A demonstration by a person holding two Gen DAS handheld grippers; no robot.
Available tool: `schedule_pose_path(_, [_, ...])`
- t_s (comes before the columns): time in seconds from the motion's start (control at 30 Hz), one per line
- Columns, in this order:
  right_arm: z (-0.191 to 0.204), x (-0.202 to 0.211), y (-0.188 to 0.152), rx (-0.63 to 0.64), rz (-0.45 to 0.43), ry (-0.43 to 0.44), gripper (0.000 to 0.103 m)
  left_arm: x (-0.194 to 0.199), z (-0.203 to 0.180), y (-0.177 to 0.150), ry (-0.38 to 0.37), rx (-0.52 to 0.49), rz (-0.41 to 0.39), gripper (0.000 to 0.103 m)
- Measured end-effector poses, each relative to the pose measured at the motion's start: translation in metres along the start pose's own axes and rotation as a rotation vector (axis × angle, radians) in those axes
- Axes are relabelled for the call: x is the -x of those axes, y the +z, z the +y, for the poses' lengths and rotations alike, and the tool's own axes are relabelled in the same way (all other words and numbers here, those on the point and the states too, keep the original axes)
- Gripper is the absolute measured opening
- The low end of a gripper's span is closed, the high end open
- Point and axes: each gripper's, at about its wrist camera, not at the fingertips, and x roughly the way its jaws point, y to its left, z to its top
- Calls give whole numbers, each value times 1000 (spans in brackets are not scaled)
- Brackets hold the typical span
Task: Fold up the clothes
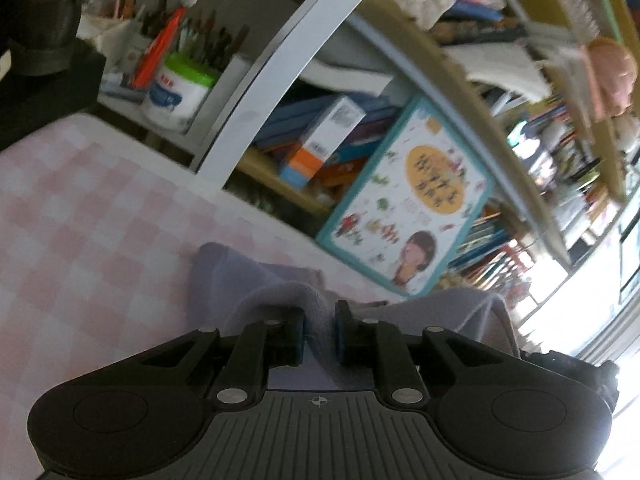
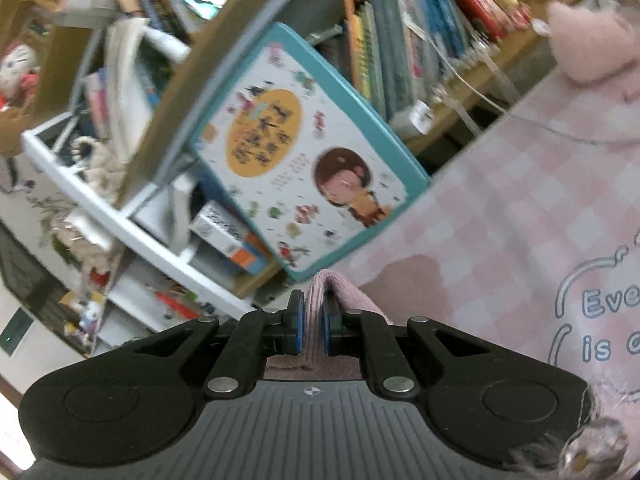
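In the left wrist view a soft mauve-grey garment [image 1: 256,280] lies bunched on the pink checked cloth [image 1: 80,208]. A raised fold of it stands between the blue pads of my left gripper [image 1: 320,334], which is shut on that fold. More of the garment [image 1: 452,308] spreads to the right, behind the fingers. In the right wrist view my right gripper [image 2: 314,320] is shut on a narrow upright fold of pink garment [image 2: 320,284]. What hangs below either gripper is hidden by the gripper bodies.
A bookshelf full of books [image 2: 400,52] runs along the far edge of the checked surface [image 2: 520,200]. A teal-framed picture book [image 1: 408,200] [image 2: 304,160] leans against it. A white tub of pens [image 1: 176,88] stands far left. Pink fabric with printed letters [image 2: 600,320] lies at right.
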Motion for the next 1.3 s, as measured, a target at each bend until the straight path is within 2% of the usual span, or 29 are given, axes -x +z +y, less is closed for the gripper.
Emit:
schedule_pose_path(0.07, [-6, -9, -2, -7, 11, -41, 9, -7, 8, -1, 12, 19, 20, 23])
schedule_pose_path(0.13, [-12, -17, -5, -12, 22, -79, 13, -12, 14, -2, 40, 35, 32, 33])
schedule_pose_path(0.17, [-14, -20, -6, -16, 24, -96, 18, -11, 16, -2, 55, 35, 31, 37])
schedule_pose_path(0.2, [-17, -22, -7, -18, 21, -110, 27, -9, 16, -3, 68, 26, 22, 37])
schedule_pose_path(0.3, [-22, -19, -5, -19, -2, -114, 33, 1, 16, -3, 94, -6, -7, 39])
schedule_pose_path(0.33, [-23, -16, -4, -21, -8, -110, 35, 5, 13, -3, 107, -31, -22, 42])
schedule_pose_path(0.37, [-22, -13, -3, -4, -13, -116, 40, 10, 9, -3, 133, -72, -43, 51])
schedule_pose_path(0.4, [-20, -10, -2, 15, -18, -123, 43, 15, 5, -4, 159, -113, -63, 53])
schedule_pose_path(0.47, [-10, -8, -3, 108, -21, -154, 44, 22, -5, -4, 187, -204, -88, 53])
schedule_pose_path(0.57, [7, -8, -6, 268, -21, -204, 46, 22, -19, -5, 196, -303, -84, 54])
schedule_pose_path(0.7, [29, -20, -21, 514, -44, -307, 46, 0, -36, -12, 291, -461, -66, 54])
schedule_pose_path(0.83, [29, -35, -24, 598, -40, -353, 46, -26, -41, -13, 363, -567, -47, 53])
schedule_pose_path(0.93, [24, -46, -20, 591, -24, -372, 46, -40, -41, -7, 387, -567, -56, 52])
schedule_pose_path(1.0, [21, -54, -16, 578, -15, -381, 42, -48, -35, 2, 386, -515, -47, 45])
schedule_pose_path(1.1, [12, -63, -10, 523, 8, -404, 40, -60, -21, 11, 404, -427, -15, 45])
schedule_pose_path(1.23, [-11, -68, -2, 395, 39, -417, 40, -70, -2, 9, 446, -380, 44, 52])
schedule_pose_path(1.3, [-23, -63, 1, 316, 27, -384, 40, -70, 2, 6, 445, -381, 46, 59])
